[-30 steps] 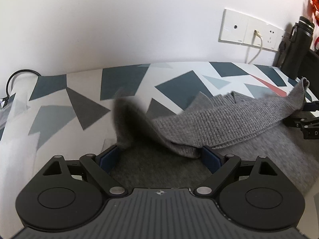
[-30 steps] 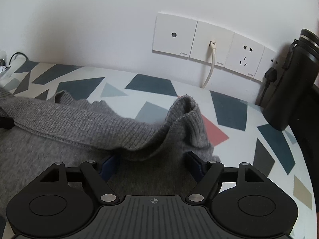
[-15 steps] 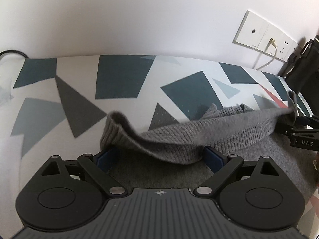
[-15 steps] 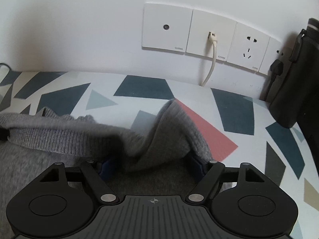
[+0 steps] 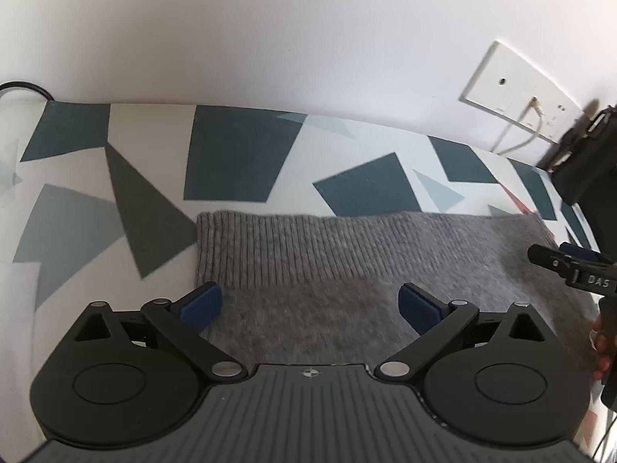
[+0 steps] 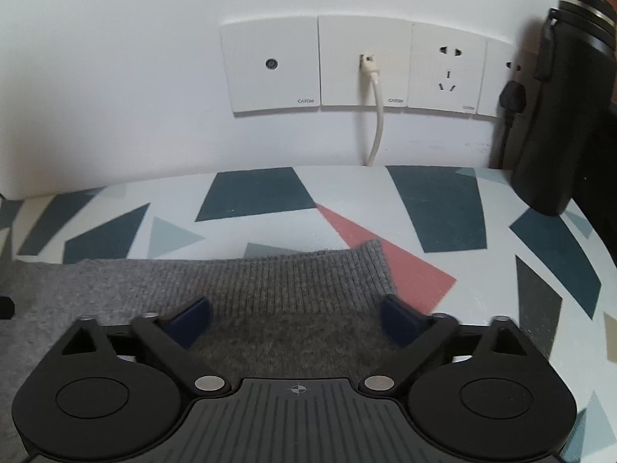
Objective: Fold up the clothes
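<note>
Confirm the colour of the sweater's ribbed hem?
Plain mid-grey, matching the rest of the sweater; the ribbed hem shows best in the right wrist view.

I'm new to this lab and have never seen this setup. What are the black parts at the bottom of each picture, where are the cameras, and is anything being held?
There is no robot arm here: a person holds a two-finger tool in each hand, and a fisheye camera on each tool looks forward along its fingers. The black parts with blue pads are those tools. One picture comes from the left gripper, the other from the right gripper, which also shows at the right edge of the left view. A grey knitted sweater lies flat on a tablecloth printed with coloured shapes, its ribbed hem toward the wall. Wall sockets and a dark bottle in a pouch stand behind. Both sets of jaws have just been opening; the sweater lies between the pads, but nothing is gripped.
</note>
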Demonstrator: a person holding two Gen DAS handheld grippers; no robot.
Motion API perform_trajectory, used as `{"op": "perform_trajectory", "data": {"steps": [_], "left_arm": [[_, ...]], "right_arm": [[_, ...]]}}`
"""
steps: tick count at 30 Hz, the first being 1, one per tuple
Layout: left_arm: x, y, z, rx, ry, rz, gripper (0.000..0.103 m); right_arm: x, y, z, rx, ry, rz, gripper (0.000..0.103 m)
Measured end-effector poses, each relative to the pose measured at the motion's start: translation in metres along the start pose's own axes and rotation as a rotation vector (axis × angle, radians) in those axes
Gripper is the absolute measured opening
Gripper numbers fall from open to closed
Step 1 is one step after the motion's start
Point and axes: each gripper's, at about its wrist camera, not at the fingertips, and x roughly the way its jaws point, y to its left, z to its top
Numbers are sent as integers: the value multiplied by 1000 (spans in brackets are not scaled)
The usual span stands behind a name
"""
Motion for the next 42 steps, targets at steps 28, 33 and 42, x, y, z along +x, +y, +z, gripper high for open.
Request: {"op": "perform_trajectory", "data": {"steps": [28, 33, 42], "left_arm": [[-31, 4, -72, -27, 30, 150, 103], [-32, 4, -73, -30, 17, 147, 103], [-31, 1, -73, -29, 21, 164, 103]], "right_arm": [[-38, -32, -58, 16, 145, 36, 102], [-35, -32, -57, 37, 126, 31, 102], [-33, -31, -55, 54, 129, 12, 102]]}}
